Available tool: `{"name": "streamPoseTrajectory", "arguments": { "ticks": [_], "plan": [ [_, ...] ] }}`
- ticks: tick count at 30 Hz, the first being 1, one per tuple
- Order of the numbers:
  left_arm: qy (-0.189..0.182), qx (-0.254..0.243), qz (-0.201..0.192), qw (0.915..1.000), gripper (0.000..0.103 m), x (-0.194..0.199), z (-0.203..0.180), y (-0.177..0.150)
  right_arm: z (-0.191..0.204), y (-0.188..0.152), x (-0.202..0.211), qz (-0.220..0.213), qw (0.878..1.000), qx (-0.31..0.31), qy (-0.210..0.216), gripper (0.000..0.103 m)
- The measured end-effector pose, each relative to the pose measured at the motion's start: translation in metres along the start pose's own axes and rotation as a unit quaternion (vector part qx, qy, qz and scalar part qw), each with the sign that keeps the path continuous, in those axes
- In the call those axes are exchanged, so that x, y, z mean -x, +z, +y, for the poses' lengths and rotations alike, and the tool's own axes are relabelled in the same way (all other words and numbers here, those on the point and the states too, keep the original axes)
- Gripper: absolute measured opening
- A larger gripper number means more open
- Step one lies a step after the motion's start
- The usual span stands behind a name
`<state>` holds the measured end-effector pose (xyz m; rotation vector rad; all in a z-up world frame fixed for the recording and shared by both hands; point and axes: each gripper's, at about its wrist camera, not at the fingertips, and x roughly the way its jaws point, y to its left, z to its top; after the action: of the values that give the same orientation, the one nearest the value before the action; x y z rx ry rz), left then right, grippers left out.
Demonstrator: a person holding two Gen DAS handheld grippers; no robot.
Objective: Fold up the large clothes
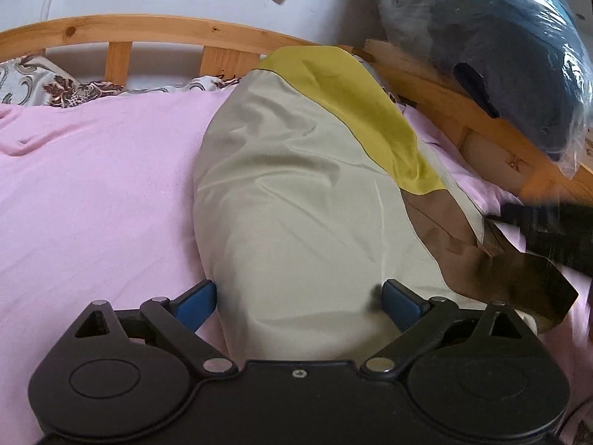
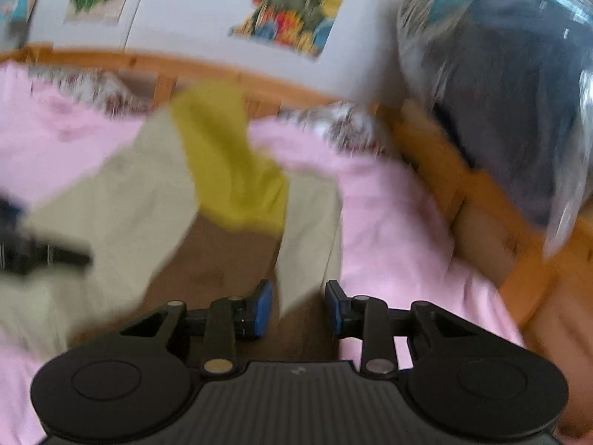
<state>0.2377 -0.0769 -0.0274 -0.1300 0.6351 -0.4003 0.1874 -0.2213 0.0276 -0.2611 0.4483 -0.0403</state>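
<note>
A large garment of pale grey-green, yellow and brown cloth lies lengthwise on the pink bed sheet. My left gripper is open wide, its blue pads on either side of the garment's near end. In the right wrist view, which is blurred by motion, the garment lies ahead and left. My right gripper is partly open over the garment's brown and grey edge, with cloth between the pads but not pinched. The right gripper shows as a dark blur in the left wrist view.
A wooden bed rail runs along the far side and down the right. A plastic-wrapped dark bundle rests on the right rail. Patterned pillows lie by the headboard. Pictures hang on the wall.
</note>
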Motion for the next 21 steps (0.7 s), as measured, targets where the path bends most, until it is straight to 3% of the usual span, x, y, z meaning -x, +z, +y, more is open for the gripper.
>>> {"name": "streamPoseTrajectory", "arguments": {
  "ticks": [2, 5, 8, 10, 14, 21],
  "plan": [
    [-0.001, 0.001, 0.0, 1.0, 0.096, -0.001, 0.0, -0.001, -0.007, 0.028, 0.0, -0.025, 1.0, 0.004, 0.019, 0.034],
    [0.002, -0.004, -0.003, 1.0, 0.096, -0.002, -0.003, -0.001, -0.003, 0.081, -0.016, -0.067, 0.994, 0.026, 0.081, 0.034],
    [0.002, -0.005, -0.003, 1.0, 0.096, -0.002, -0.003, -0.001, 0.026, 0.124, -0.039, -0.102, 0.979, 0.09, 0.152, 0.028],
    [0.0, -0.006, -0.002, 1.0, 0.096, -0.002, -0.003, -0.001, 0.053, 0.139, -0.056, -0.113, 0.969, 0.138, 0.171, 0.02],
    [-0.003, -0.008, -0.001, 1.0, 0.096, -0.003, -0.002, -0.001, 0.084, 0.142, -0.106, -0.093, 0.966, 0.189, 0.149, 0.013],
    [-0.016, -0.017, 0.001, 0.9997, 0.097, -0.006, -0.001, -0.001, 0.056, 0.094, -0.167, -0.04, 0.983, 0.146, 0.103, 0.013]
  ]
}}
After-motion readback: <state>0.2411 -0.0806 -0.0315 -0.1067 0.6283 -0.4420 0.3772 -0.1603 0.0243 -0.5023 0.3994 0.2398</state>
